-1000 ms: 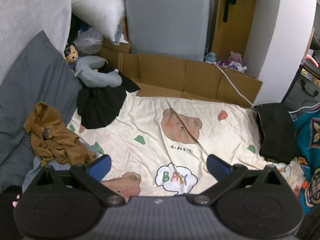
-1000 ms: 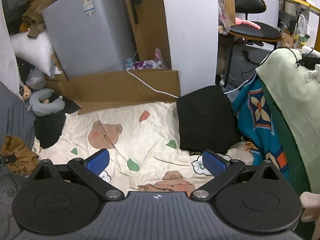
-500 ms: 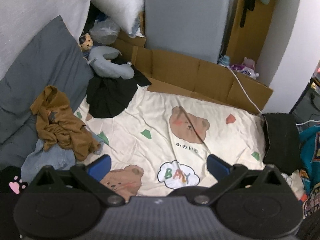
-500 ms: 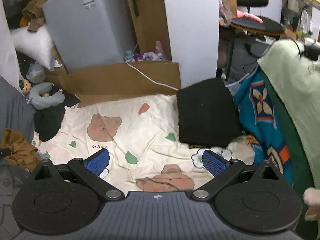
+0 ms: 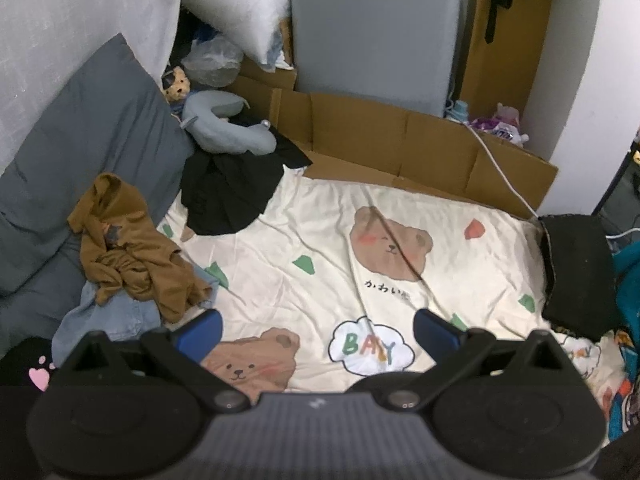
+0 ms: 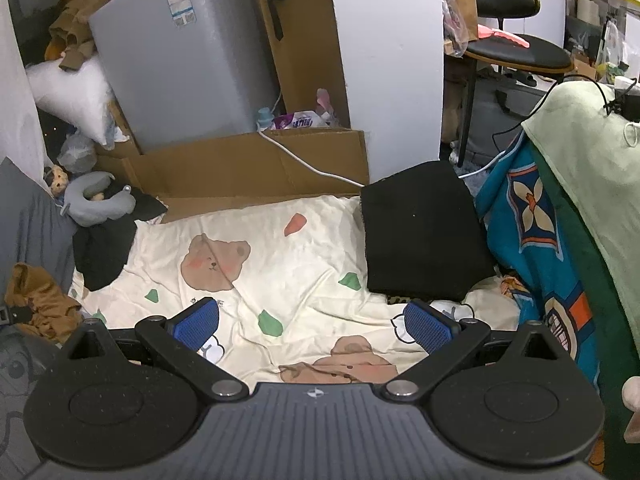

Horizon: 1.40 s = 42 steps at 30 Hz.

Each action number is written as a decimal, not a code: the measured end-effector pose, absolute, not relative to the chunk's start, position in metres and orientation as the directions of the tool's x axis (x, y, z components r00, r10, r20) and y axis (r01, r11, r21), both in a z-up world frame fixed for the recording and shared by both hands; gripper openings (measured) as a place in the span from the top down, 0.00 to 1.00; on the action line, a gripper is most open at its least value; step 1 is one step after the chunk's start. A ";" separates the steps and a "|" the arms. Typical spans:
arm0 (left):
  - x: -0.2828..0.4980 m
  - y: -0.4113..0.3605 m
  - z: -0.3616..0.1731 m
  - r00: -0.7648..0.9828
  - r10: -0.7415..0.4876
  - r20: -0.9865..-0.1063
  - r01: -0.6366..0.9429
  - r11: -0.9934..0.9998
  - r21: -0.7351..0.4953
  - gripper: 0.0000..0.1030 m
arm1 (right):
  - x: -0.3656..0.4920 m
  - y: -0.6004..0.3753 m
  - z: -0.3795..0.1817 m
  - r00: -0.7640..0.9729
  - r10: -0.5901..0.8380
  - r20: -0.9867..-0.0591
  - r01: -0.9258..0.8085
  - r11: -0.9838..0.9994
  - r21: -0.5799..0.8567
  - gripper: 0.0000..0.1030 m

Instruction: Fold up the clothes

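Note:
A crumpled brown garment (image 5: pixel 132 252) lies on a pale blue denim piece (image 5: pixel 108 316) at the left of the bear-print sheet (image 5: pixel 320 256); the brown garment (image 6: pixel 38 304) shows at the left edge in the right wrist view. A loose black garment (image 5: pixel 228 196) lies at the far left corner, also black garment (image 6: pixel 104 248). A folded black piece (image 6: pixel 416 236) rests at the right, also folded black piece (image 5: pixel 576 272). My left gripper (image 5: pixel 318 330) hangs open above the sheet, just right of the brown garment. My right gripper (image 6: pixel 312 322) is open above the sheet, near the folded black piece.
A grey pillow (image 5: pixel 68 160) lines the left wall. A blue neck pillow (image 5: pixel 224 128) and a small plush sit at the back corner. Flattened cardboard (image 5: pixel 400 148) and a grey appliance (image 5: pixel 372 28) stand behind. A blue patterned blanket (image 6: pixel 540 248) and green cloth (image 6: pixel 592 160) rise at the right.
The left wrist view has shifted toward the left, bringing the brown garment and denim more into view. The right wrist view has barely shifted. Both grippers stay open and empty.

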State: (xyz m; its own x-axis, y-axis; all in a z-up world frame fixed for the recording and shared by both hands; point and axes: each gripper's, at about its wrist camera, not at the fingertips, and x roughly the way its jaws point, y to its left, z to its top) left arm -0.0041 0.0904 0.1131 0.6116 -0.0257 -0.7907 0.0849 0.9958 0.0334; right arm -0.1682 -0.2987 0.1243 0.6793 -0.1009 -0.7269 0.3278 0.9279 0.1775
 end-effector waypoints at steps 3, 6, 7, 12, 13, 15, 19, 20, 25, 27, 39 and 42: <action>-0.004 0.090 0.113 0.611 -0.028 -0.791 0.084 0.996 0.030 0.00 | -0.167 -0.298 0.124 0.675 -0.111 -0.729 0.331 0.929 0.165 0.01; -0.004 0.087 0.113 0.618 -0.008 -0.786 0.095 0.993 0.065 0.01 | -0.168 -0.299 0.125 0.677 -0.119 -0.726 0.338 0.927 0.164 0.01; -0.003 0.085 0.113 0.619 0.001 -0.785 0.100 0.992 0.080 0.01 | -0.169 -0.300 0.125 0.679 -0.119 -0.725 0.341 0.925 0.168 0.01; 0.000 0.083 0.111 0.609 0.014 -0.793 0.110 0.989 0.102 0.01 | -0.171 -0.300 0.125 0.681 -0.117 -0.722 0.344 0.922 0.175 0.01; 0.000 0.083 0.111 0.607 0.010 -0.794 0.111 0.989 0.098 0.01 | -0.171 -0.300 0.125 0.681 -0.119 -0.722 0.346 0.922 0.174 0.01; 0.001 0.084 0.112 0.605 0.001 -0.796 0.117 0.989 0.090 0.01 | -0.170 -0.299 0.125 0.681 -0.123 -0.722 0.349 0.921 0.172 0.01; -0.001 0.082 0.112 0.610 -0.012 -0.792 0.138 0.986 0.092 0.01 | -0.170 -0.302 0.124 0.678 -0.122 -0.725 0.352 0.920 0.174 0.01; -0.001 0.082 0.112 0.611 -0.010 -0.792 0.142 0.985 0.098 0.01 | -0.170 -0.303 0.124 0.677 -0.121 -0.726 0.352 0.919 0.175 0.01; 0.002 0.082 0.110 0.596 -0.025 -0.803 0.153 0.985 0.083 0.03 | -0.171 -0.307 0.123 0.676 -0.115 -0.727 0.358 0.915 0.188 0.01; 0.003 0.082 0.109 0.593 -0.027 -0.805 0.154 0.985 0.080 0.03 | -0.172 -0.306 0.123 0.677 -0.116 -0.727 0.356 0.916 0.185 0.01; 0.006 0.082 0.108 0.578 -0.033 -0.815 0.151 0.986 0.068 0.03 | -0.173 -0.306 0.123 0.674 -0.129 -0.728 0.366 0.914 0.177 0.01; 0.006 0.082 0.108 0.581 -0.027 -0.814 0.154 0.985 0.077 0.03 | -0.175 -0.309 0.123 0.676 -0.133 -0.725 0.372 0.911 0.180 0.01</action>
